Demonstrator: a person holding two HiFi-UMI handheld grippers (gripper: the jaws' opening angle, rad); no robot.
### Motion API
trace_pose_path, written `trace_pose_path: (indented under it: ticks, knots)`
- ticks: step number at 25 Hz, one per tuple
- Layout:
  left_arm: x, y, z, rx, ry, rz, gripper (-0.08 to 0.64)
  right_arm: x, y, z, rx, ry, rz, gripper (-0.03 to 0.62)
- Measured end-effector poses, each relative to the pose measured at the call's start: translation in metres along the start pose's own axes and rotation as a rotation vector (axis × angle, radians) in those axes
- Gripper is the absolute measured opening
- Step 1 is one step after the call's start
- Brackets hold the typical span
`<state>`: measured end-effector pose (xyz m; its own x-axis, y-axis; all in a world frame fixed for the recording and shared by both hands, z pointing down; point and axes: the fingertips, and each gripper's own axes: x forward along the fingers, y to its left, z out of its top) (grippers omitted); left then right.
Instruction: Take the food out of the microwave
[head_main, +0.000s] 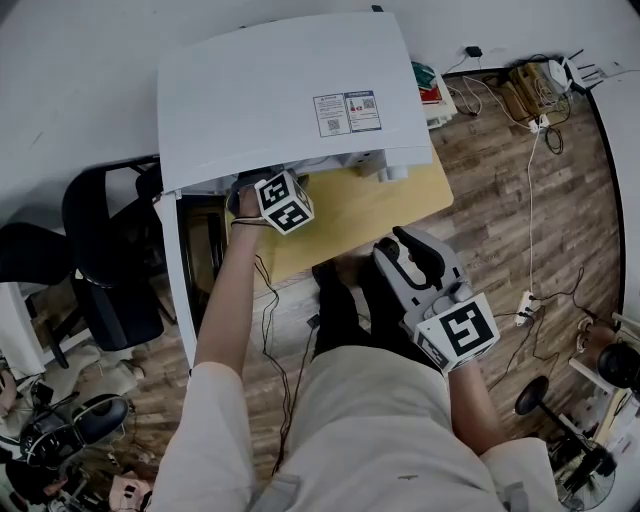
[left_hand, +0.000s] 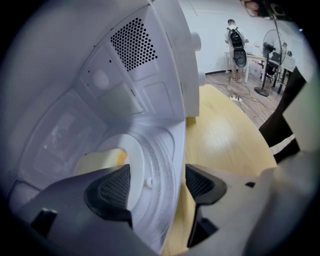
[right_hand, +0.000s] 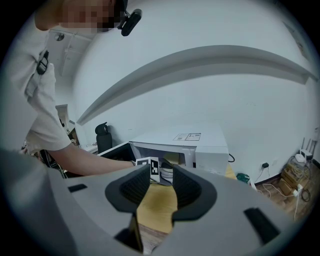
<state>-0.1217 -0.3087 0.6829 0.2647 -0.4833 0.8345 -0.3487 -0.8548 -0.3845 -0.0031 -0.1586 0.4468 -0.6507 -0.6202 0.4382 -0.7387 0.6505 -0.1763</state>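
The white microwave (head_main: 280, 90) stands on a yellow wooden table (head_main: 380, 205) with its door (head_main: 178, 280) swung open to the left. My left gripper (head_main: 283, 200) reaches into the opening, its tips hidden under the top in the head view. In the left gripper view a pale yellow piece of food (left_hand: 97, 161) lies on a white plate (left_hand: 132, 150) on the glass turntable (left_hand: 162, 160). My left gripper (left_hand: 155, 187) stands open, the plate's rim between its pads, not pressed. My right gripper (head_main: 400, 245) hangs back at the table's near edge, open and empty (right_hand: 161, 187).
A black chair (head_main: 110, 260) stands left of the open door. Cables and a power strip (head_main: 525, 300) lie on the wooden floor to the right. A fan (left_hand: 265, 65) and a standing person (left_hand: 235, 50) are far behind the table.
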Motion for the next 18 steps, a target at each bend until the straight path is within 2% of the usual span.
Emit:
trace_pose_path:
  ticks: [18]
  knots:
    - [-0.015,-0.024,-0.007,0.03,0.017,0.022,0.322,-0.005,0.01,-0.001,0.0,-0.016,0.003,0.135]
